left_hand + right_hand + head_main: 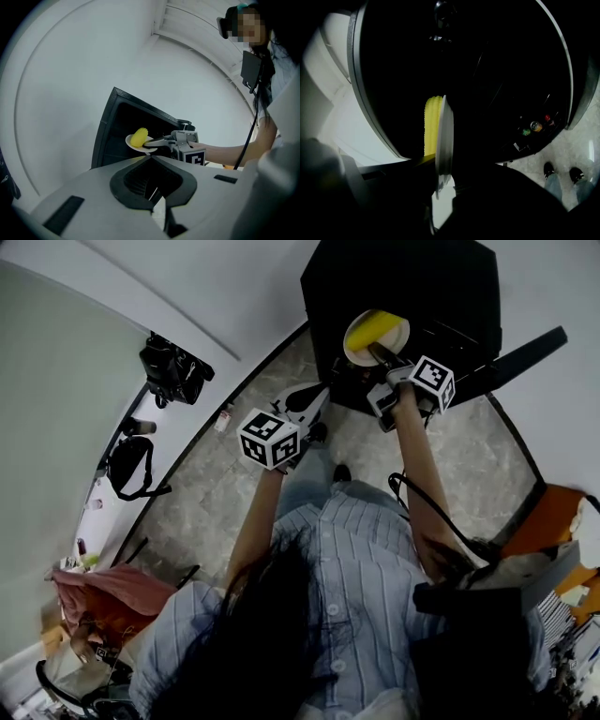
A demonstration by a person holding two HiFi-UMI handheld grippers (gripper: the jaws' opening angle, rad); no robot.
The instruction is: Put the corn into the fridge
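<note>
Yellow corn cob (375,327) lying on a white plate (354,352), the plate's edge pinched in the right hand-held gripper (384,357), just at the mouth of the open black fridge (422,277). Left hand-held gripper (151,159) closed on nothing, well apart from the plate.

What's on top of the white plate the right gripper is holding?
A yellow corn cob lies on the white plate, which the right gripper clamps by its edge. The plate surface under the cob is covered, so anything beneath it cannot be seen.
</note>
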